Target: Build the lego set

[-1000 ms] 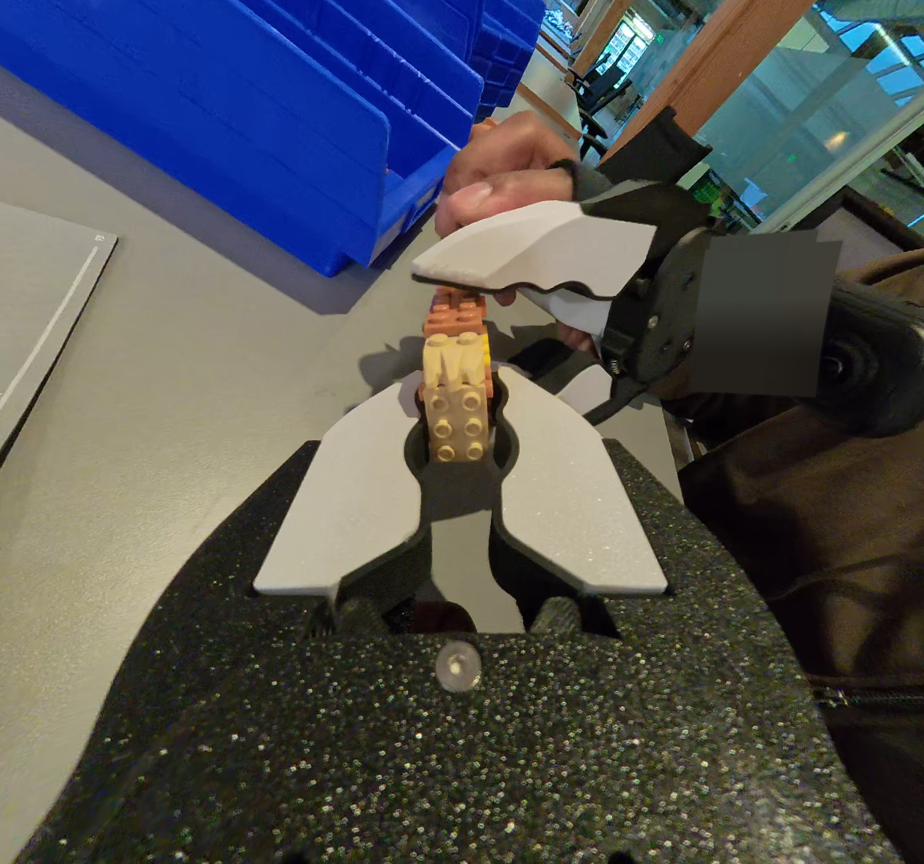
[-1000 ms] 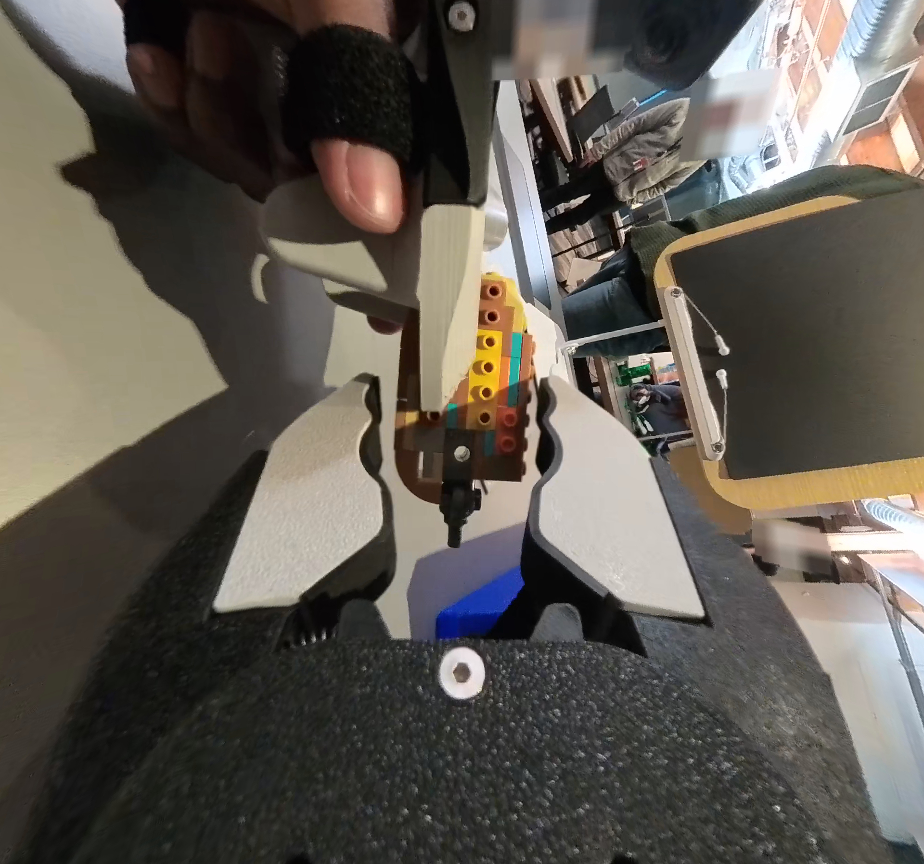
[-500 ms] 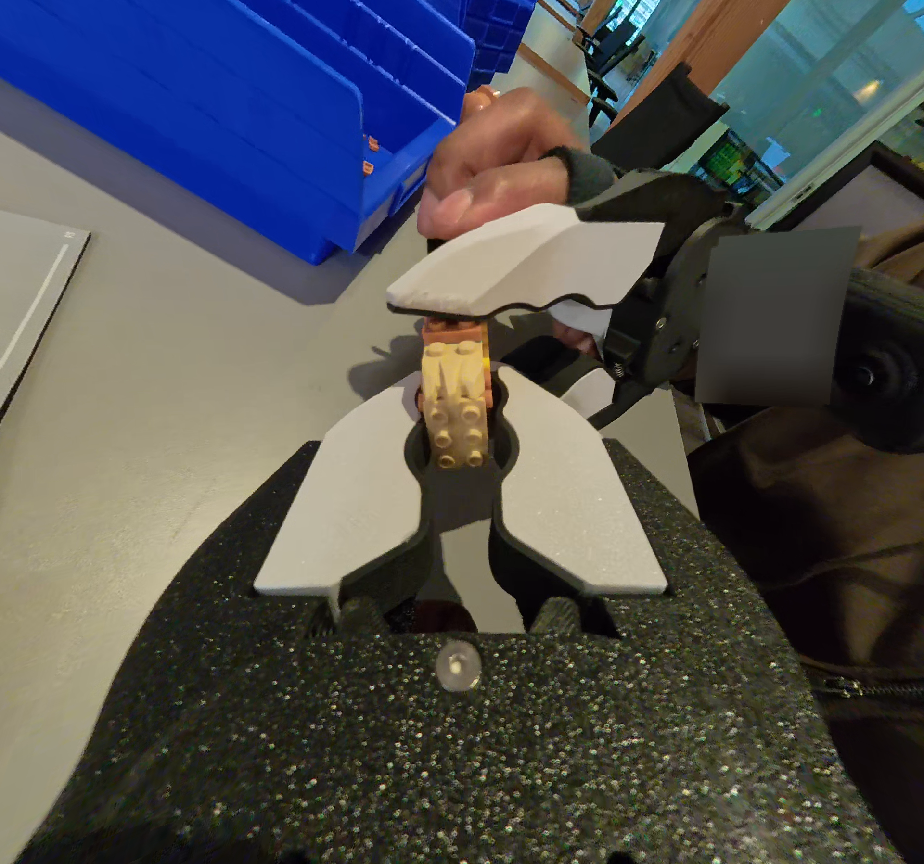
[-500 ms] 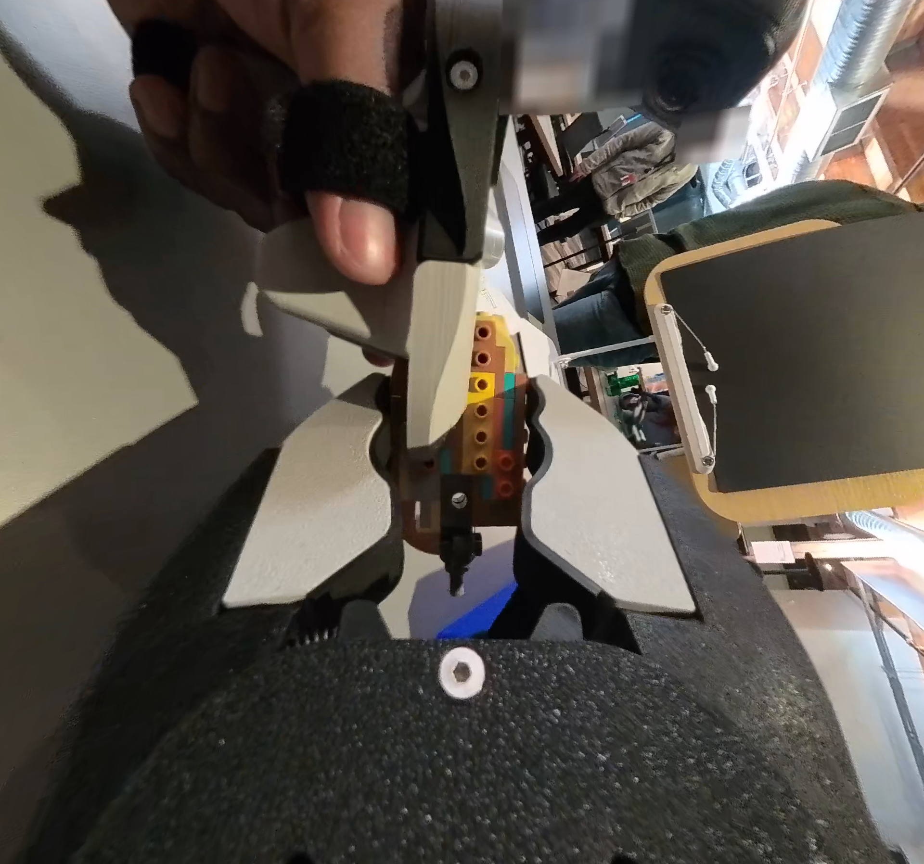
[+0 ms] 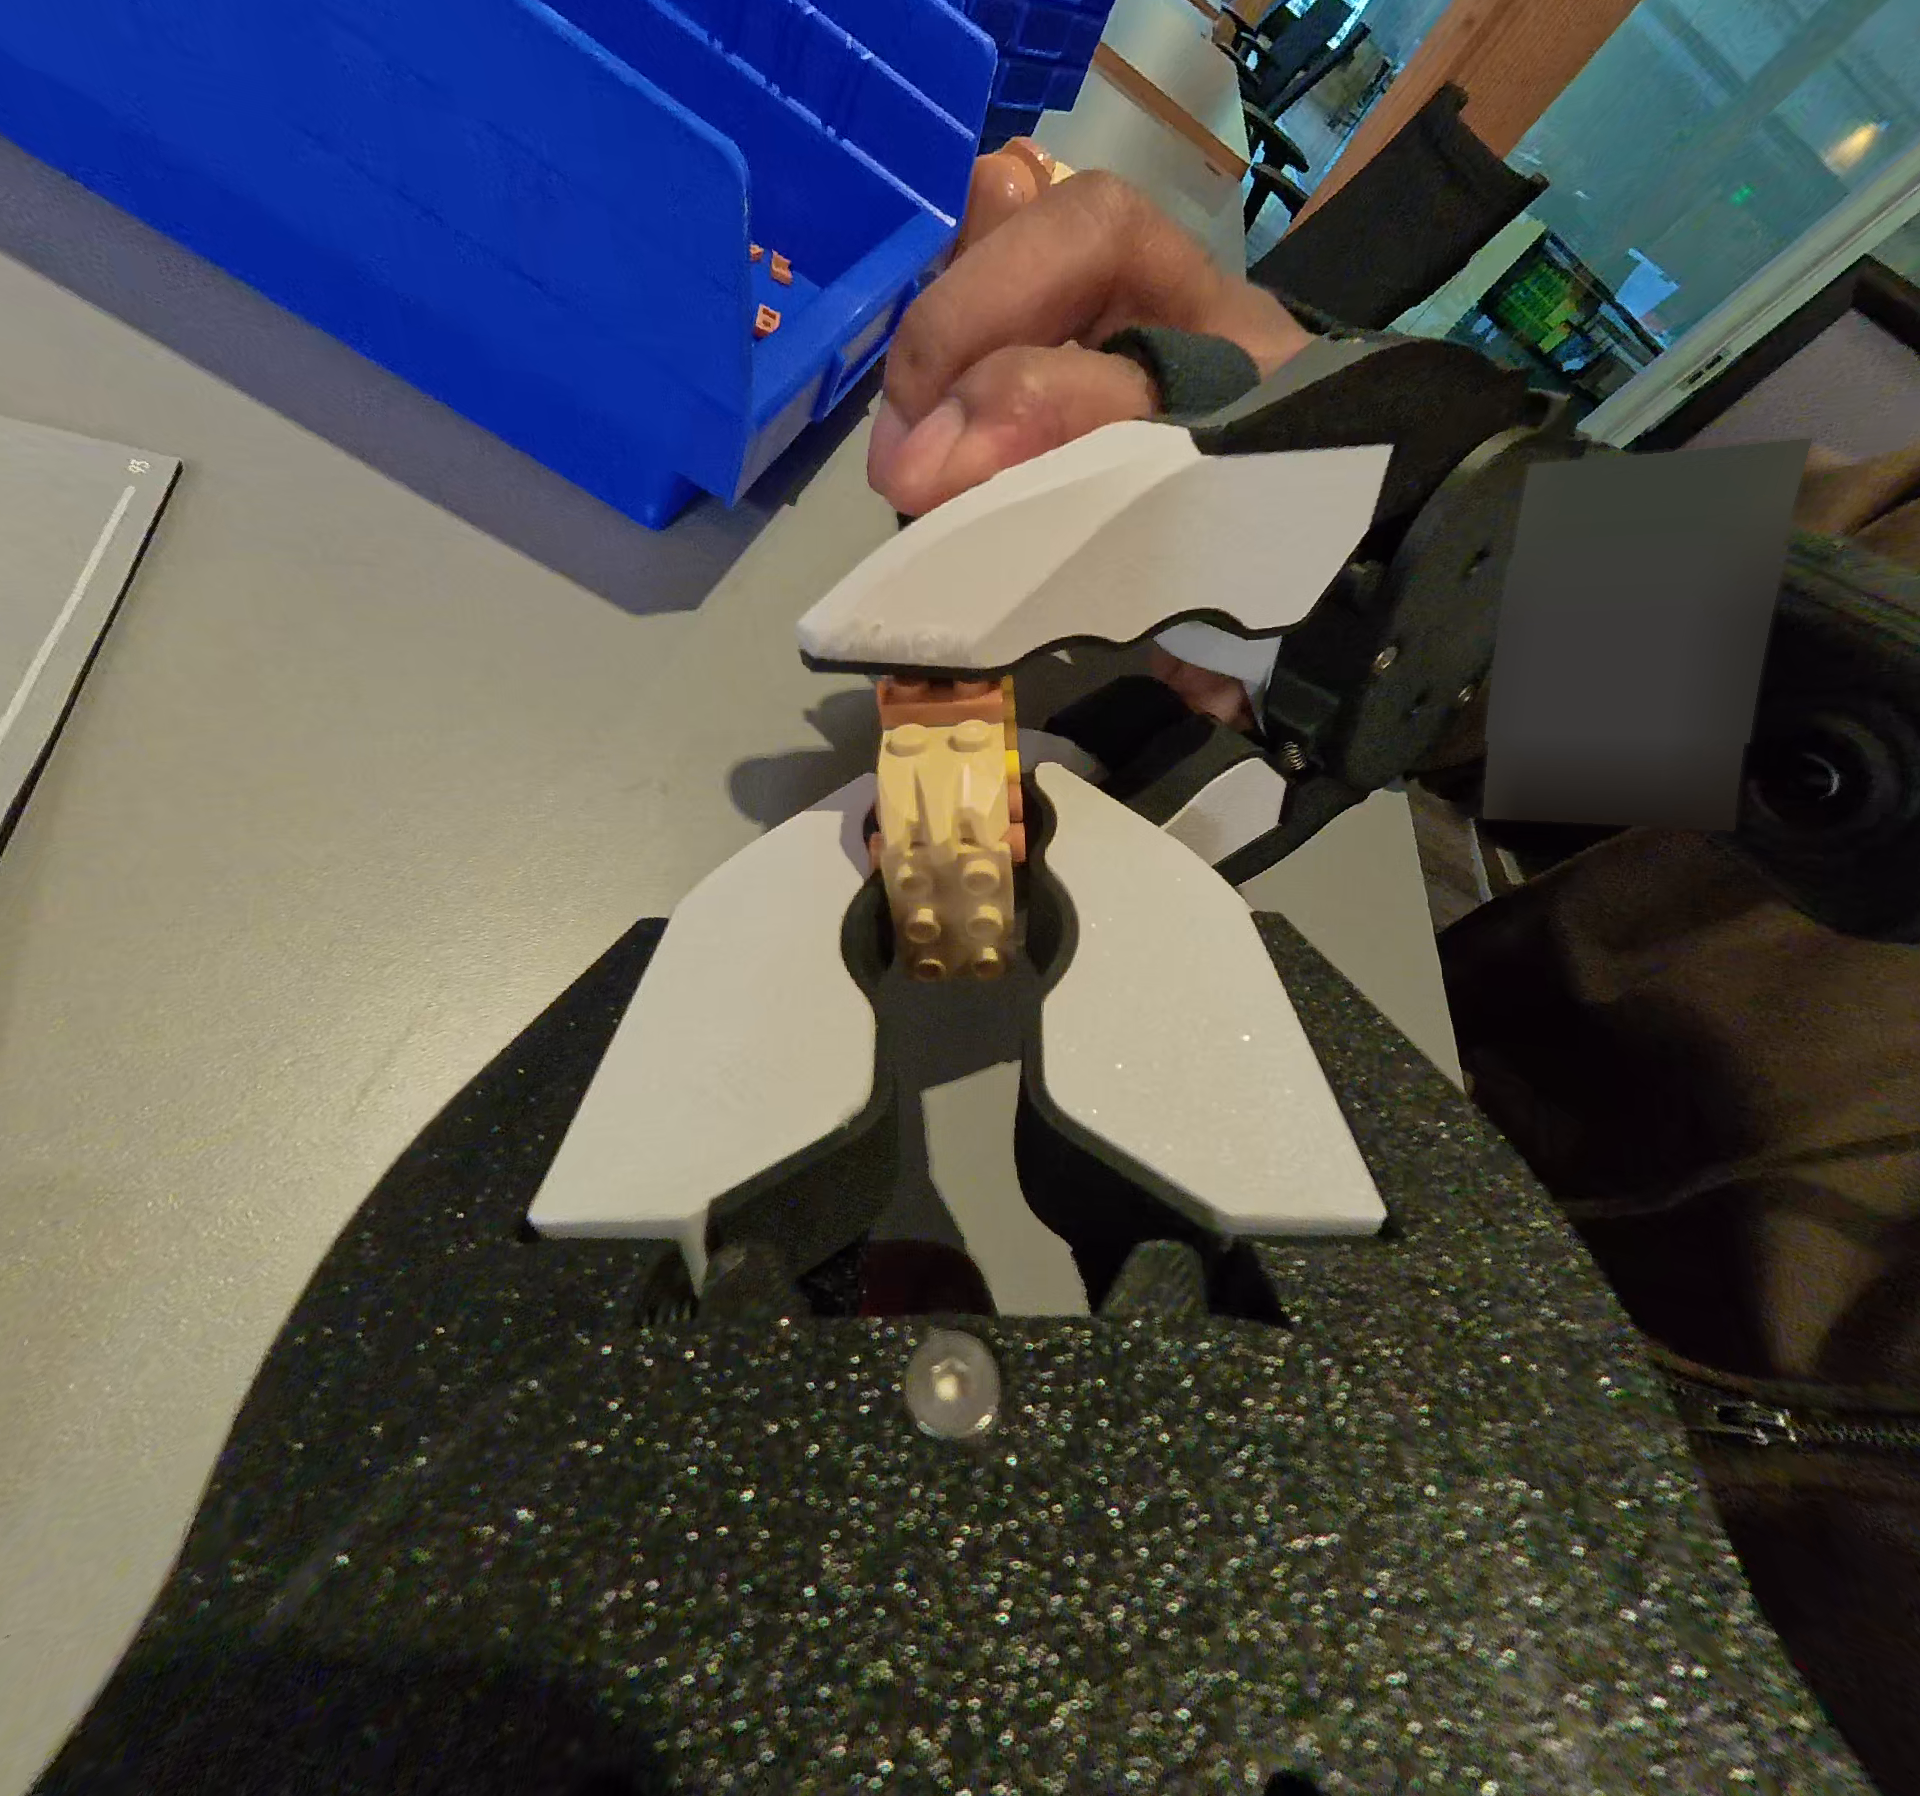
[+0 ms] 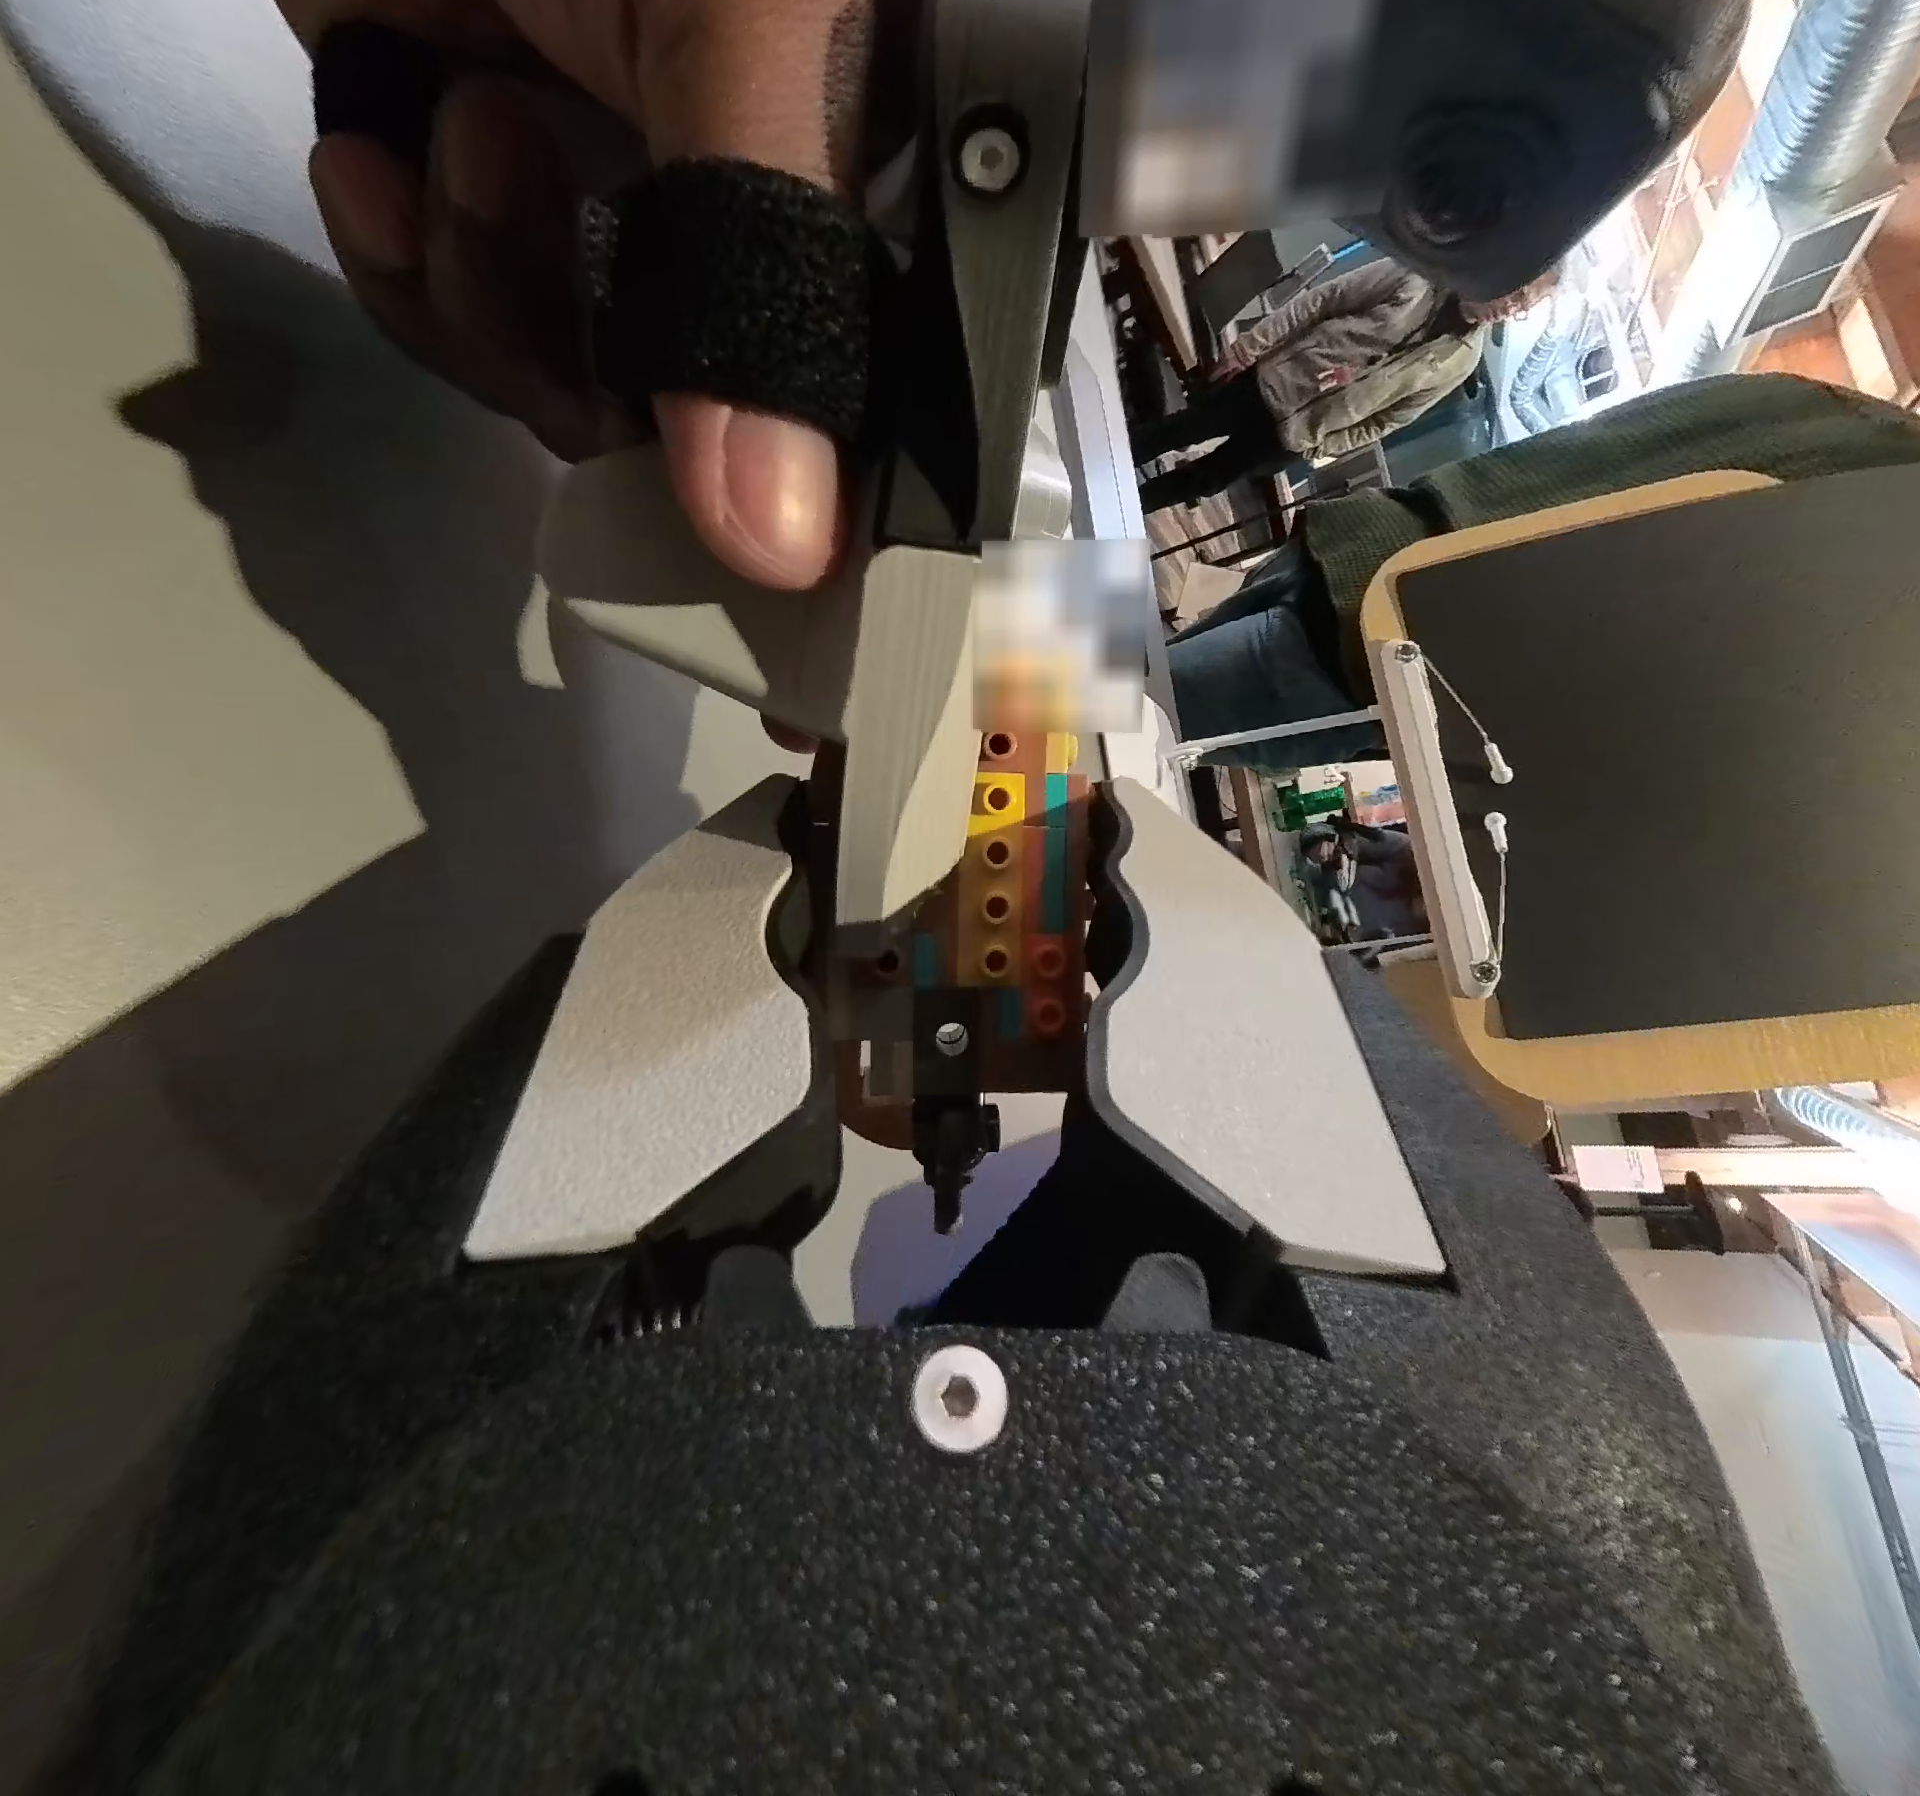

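Note:
The lego build (image 5: 935,790) is a small stack with tan bricks facing the camera and brown, yellow and teal bricks behind. My left gripper (image 5: 954,873) is shut on it and holds it above the grey table (image 5: 312,811). The right gripper's upper finger (image 5: 1039,562) lies across the far top of the build, and its lower finger passes underneath. In the right wrist view the build (image 6: 1003,915) sits between the fingers of my right gripper (image 6: 945,801), which press on both its sides. The left gripper's finger (image 6: 904,770) comes in from above. A black peg sticks out of the build's near end.
Blue storage bins (image 5: 468,136) stand in a row at the back left, and one holds small orange pieces (image 5: 769,292). A grey board (image 5: 62,551) lies at the left edge. A person's hand (image 5: 1039,344) holds the right gripper. A wood-edged dark panel (image 6: 1662,759) stands beyond. Left and right tips are no more than a few centimetres apart.
The right gripper's fingers have closed in on the build from a wider gap. The right gripper's upper finger has come down onto the top of the build. The left gripper keeps its hold.

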A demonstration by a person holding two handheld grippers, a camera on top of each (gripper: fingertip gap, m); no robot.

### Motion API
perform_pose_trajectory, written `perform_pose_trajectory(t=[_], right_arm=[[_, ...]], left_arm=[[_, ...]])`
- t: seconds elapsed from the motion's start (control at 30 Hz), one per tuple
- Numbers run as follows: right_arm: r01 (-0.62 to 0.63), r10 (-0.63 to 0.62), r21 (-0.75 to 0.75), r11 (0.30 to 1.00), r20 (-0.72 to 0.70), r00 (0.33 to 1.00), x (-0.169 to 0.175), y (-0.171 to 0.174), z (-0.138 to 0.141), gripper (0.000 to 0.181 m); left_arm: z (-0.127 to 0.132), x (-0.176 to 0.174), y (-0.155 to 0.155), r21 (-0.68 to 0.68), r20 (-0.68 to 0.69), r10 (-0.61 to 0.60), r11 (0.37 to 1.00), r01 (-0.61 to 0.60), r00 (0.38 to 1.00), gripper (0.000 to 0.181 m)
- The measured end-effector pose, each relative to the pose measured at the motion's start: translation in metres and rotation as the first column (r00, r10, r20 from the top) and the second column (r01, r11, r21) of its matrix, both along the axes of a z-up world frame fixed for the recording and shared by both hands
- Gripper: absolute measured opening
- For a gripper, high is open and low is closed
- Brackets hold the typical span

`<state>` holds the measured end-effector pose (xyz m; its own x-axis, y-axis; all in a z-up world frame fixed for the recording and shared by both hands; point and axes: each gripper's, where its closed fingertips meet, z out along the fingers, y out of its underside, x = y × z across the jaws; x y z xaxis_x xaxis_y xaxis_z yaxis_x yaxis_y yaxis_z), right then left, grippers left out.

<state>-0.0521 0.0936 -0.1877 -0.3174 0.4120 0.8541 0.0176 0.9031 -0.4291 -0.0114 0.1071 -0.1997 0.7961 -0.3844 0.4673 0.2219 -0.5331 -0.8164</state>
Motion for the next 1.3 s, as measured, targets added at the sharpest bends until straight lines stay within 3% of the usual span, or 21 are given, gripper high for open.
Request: perform_pose_trajectory(t=[0.33, 0.43, 0.6, 0.77, 1.07, 1.3], right_arm=[[0.050, -0.050, -0.018, 0.999, 0.016, 0.999, -0.006, 0.007, -0.007, 0.053], [0.041, -0.041, -0.079, 0.996, 0.009, 0.999, -0.004, 0.012, -0.001, 0.069], [-0.009, 0.010, -0.208, 0.978, -0.001, 1.000, 0.004, 0.016, 0.011, 0.074], [-0.055, 0.057, -0.218, 0.974, 0.002, 0.998, 0.009, 0.013, 0.013, 0.072], [-0.071, 0.068, -0.190, 0.979, -0.024, 0.997, 0.011, 0.012, 0.015, 0.055], [-0.069, 0.069, -0.168, 0.983, -0.007, 0.998, 0.013, 0.012, 0.012, 0.053]], left_arm=[[-0.005, -0.006, 0.004, 0.001, 0.070, 0.015, 1.000, -0.016, 0.997, 0.022], [0.001, -0.009, 0.003, 0.020, 0.118, 0.010, 1.000, -0.013, 0.993, 0.022], [0.017, -0.009, -0.002, 0.066, 0.263, -0.041, 0.997, 0.025, 0.964, 0.022], [0.026, -0.003, -0.007, 0.098, 0.349, -0.104, 0.992, 0.074, 0.932, 0.022], [0.028, 0.005, -0.012, 0.108, 0.352, -0.155, 0.986, 0.125, 0.923, 0.022], [0.026, 0.007, -0.013, 0.102, 0.334, -0.161, 0.986, 0.135, 0.929, 0.022]])
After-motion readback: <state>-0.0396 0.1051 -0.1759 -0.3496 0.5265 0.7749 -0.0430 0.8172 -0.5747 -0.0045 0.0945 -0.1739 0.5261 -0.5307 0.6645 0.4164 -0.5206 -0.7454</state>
